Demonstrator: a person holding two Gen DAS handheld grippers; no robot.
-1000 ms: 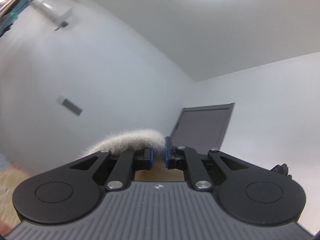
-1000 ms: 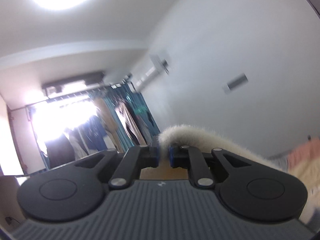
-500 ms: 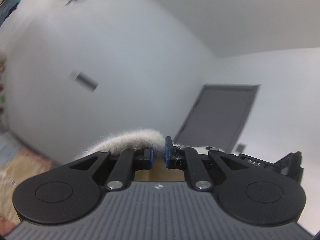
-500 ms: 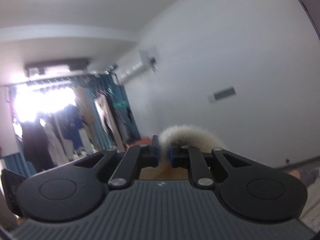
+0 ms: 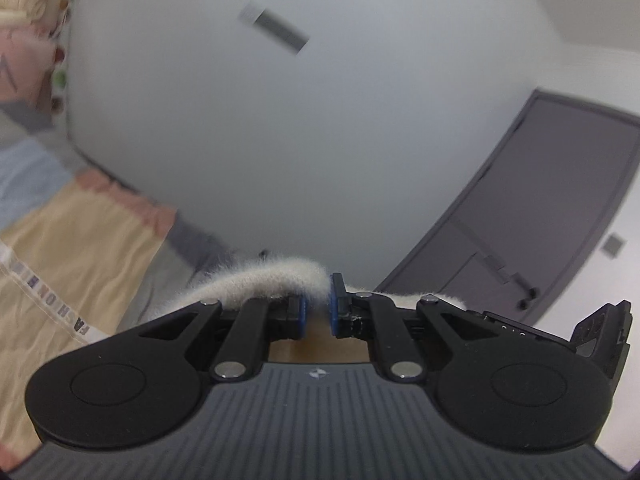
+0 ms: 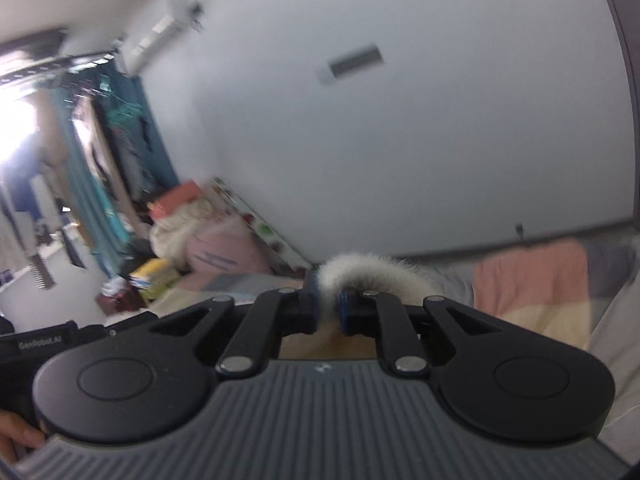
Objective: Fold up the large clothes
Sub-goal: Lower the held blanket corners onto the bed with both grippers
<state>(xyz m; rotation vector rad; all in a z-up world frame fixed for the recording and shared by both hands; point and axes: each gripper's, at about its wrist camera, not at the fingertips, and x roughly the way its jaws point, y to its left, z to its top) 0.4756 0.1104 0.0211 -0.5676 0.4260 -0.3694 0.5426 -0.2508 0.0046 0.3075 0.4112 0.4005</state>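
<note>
- Two grippers pinch one fuzzy cream-white garment, which is the landmark.
- Bed cover, in yellow, pink, blue and grey blocks, spreads below and beyond the garment.
- Grey door stands to the garment's right in the left wrist view.
- Left gripper is nearly closed, clamping a furry edge that arcs leftward.
- Right gripper is likewise clamped on a furry roll curving rightward.

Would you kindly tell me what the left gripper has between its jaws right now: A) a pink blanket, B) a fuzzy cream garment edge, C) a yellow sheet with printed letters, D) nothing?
B: the left gripper is shut on the fuzzy cream garment edge, which drapes leftward over its jaw.
</note>
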